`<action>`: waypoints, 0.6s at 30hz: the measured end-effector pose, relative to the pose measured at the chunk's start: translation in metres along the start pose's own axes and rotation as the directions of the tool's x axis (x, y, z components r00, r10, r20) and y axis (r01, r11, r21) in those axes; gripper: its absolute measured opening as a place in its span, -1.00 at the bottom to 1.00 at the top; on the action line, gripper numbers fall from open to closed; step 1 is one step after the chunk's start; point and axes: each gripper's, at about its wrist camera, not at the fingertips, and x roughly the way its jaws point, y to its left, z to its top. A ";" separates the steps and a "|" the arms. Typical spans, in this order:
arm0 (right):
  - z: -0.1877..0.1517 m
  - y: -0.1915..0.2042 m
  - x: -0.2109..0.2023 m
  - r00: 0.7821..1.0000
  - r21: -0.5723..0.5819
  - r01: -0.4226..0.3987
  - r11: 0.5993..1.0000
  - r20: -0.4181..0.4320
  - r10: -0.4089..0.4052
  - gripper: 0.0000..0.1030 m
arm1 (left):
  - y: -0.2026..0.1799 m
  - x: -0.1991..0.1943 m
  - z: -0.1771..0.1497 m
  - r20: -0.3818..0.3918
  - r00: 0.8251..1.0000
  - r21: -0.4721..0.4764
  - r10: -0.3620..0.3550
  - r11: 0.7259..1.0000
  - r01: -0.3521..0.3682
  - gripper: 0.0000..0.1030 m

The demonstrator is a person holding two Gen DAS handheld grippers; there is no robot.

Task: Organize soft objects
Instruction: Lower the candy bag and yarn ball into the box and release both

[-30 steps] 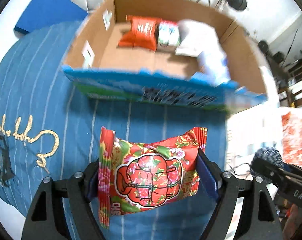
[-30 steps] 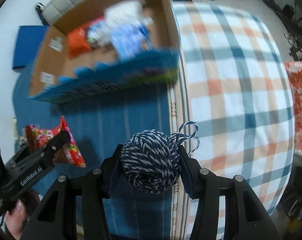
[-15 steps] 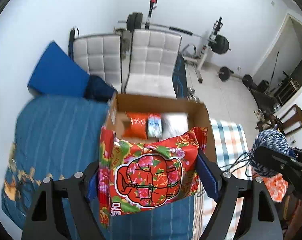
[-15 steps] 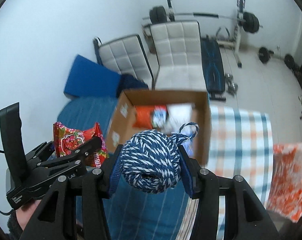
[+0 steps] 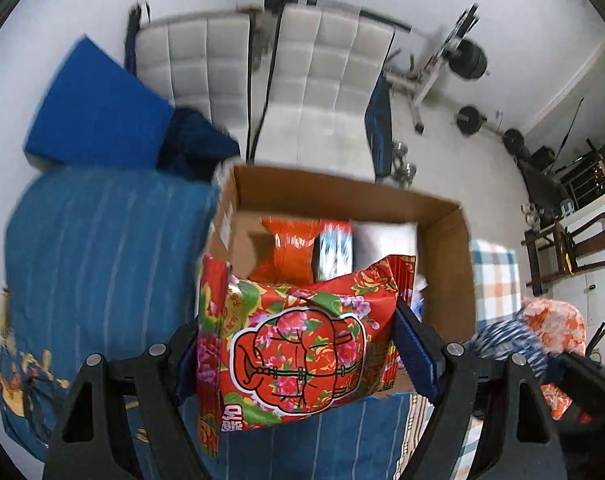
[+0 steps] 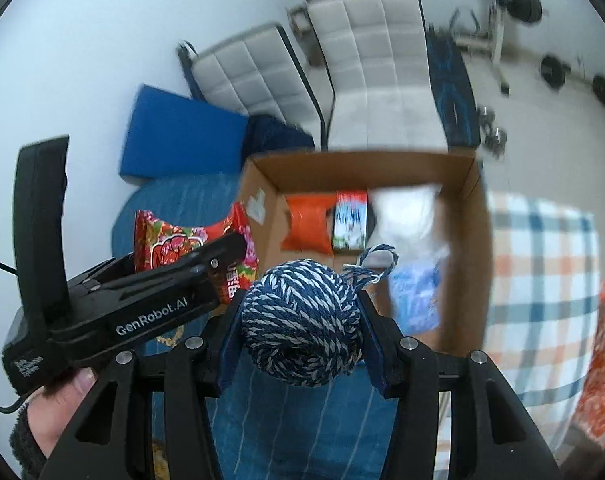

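Both held items hide the cardboard box [image 5: 450, 264] near wall.

A red floral snack bag [image 5: 298, 344], puffy and upright, hangs in the air over the near edge of the open cardboard box [image 5: 446, 248]. A round blue-and-white yarn ball [image 6: 302, 328], one loose strand curling off its top, hangs before the same box's near edge.

Bed [image 5: 102, 264] (blue striped cover) carries open cardboard box [image 5: 450, 264]; plaid blanket [image 6: 542, 264] alongside.
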 end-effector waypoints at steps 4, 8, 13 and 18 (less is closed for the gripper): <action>-0.002 -0.024 0.058 0.997 0.070 -0.004 0.998 -0.082 0.009 0.04 | 0.007 0.052 -0.005 -0.101 0.995 -0.013 0.011 1.000 -0.013 0.56; -0.007 -0.046 0.109 0.989 0.118 0.006 0.993 -0.150 0.012 0.05 | 0.012 0.102 -0.010 -0.196 0.980 -0.011 0.033 0.999 -0.036 0.56; -0.013 -0.066 0.166 0.972 0.122 0.054 0.991 -0.234 -0.024 0.05 | 0.016 0.152 -0.013 -0.300 0.952 0.000 0.063 0.998 -0.066 0.56; -0.016 -0.075 0.197 0.956 0.104 0.089 0.991 -0.289 -0.055 0.05 | 0.011 0.182 -0.022 -0.383 0.920 0.026 0.082 0.997 -0.078 0.57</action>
